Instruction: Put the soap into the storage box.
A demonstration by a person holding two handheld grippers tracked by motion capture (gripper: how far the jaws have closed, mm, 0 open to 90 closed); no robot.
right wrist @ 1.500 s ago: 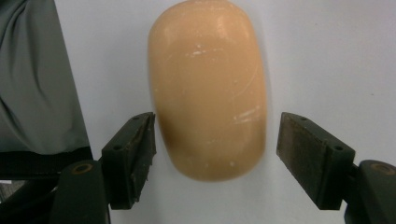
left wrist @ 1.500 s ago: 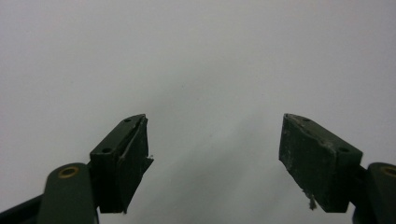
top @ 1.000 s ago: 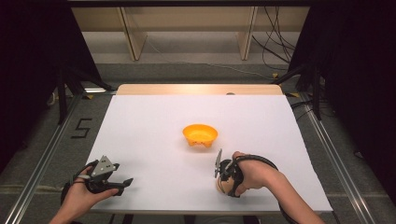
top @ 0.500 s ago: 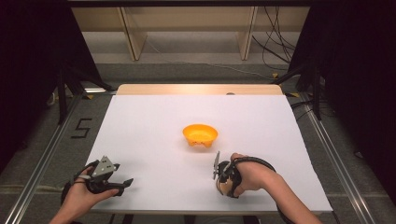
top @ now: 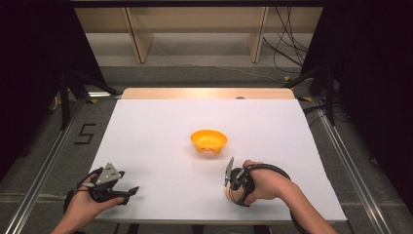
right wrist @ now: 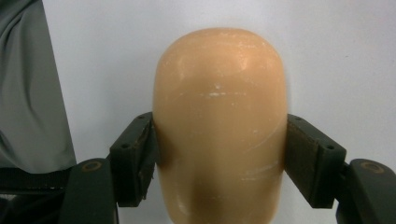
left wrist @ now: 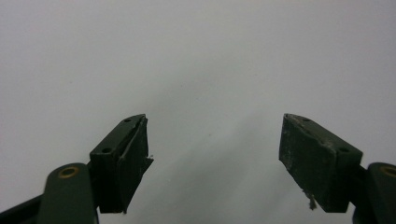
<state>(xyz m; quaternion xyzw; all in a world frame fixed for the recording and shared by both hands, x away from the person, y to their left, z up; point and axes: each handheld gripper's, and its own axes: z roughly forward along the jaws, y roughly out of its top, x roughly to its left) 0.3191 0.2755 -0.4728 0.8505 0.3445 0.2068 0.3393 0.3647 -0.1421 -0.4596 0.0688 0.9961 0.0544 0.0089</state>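
A smooth tan egg-shaped object [right wrist: 219,126] sits between the jaws of my right gripper [right wrist: 219,161], which is shut on it with both pads pressed against its sides. From above, that gripper [top: 233,189] is near the table's front edge, right of centre, and a bit of the tan object [top: 229,194] peeks out under the hand. An orange bowl [top: 208,141] stands mid-table, just beyond it. My left gripper [top: 127,194] rests at the front left, open; its jaws [left wrist: 215,161] stand wide apart over bare white surface.
The white table top [top: 156,126] ends in a wooden strip [top: 209,93] at the far side. Metal rails [top: 44,161] run along both sides of the table. A grey sleeve [right wrist: 32,93] borders the right gripper view's left side.
My right gripper with the tan object has shifted slightly nearer the front edge and lower. The left gripper has stayed put.
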